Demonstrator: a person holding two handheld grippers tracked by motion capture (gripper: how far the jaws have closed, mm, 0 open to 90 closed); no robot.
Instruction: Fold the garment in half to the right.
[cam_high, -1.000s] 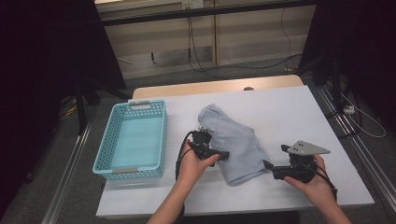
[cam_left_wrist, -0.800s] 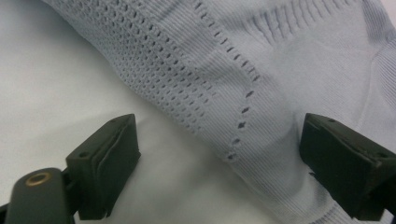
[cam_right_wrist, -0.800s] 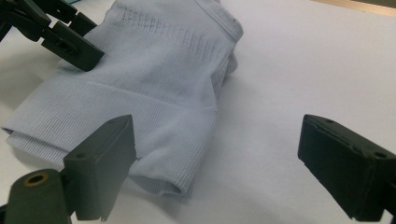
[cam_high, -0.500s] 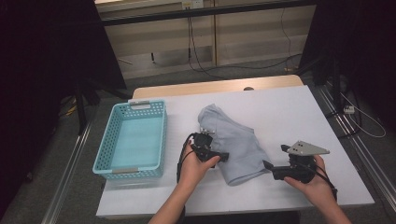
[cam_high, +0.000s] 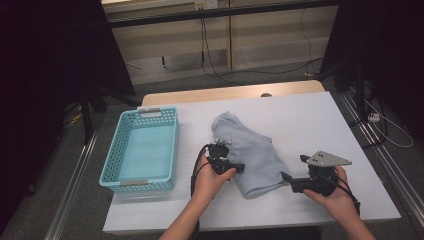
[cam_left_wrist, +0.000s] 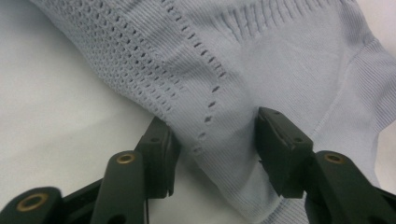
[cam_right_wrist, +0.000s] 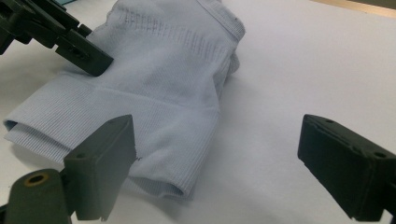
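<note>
Cloth (cam_high: 252, 150) edge between closing left gripper (cam_left_wrist: 212, 144); pad contact unclear.

Pale blue knit garment (cam_high: 252, 152) near the table's middle had ribbed bands and rows of small eyelet holes. Basket (cam_high: 140, 181) by the left edge was turquoise lattice plastic with beige handle strips. Table (cam_high: 310, 117) top was white, far edge light wood. Both grippers' jaws were black; right gripper (cam_high: 289, 180) carried a grey plate.
</note>
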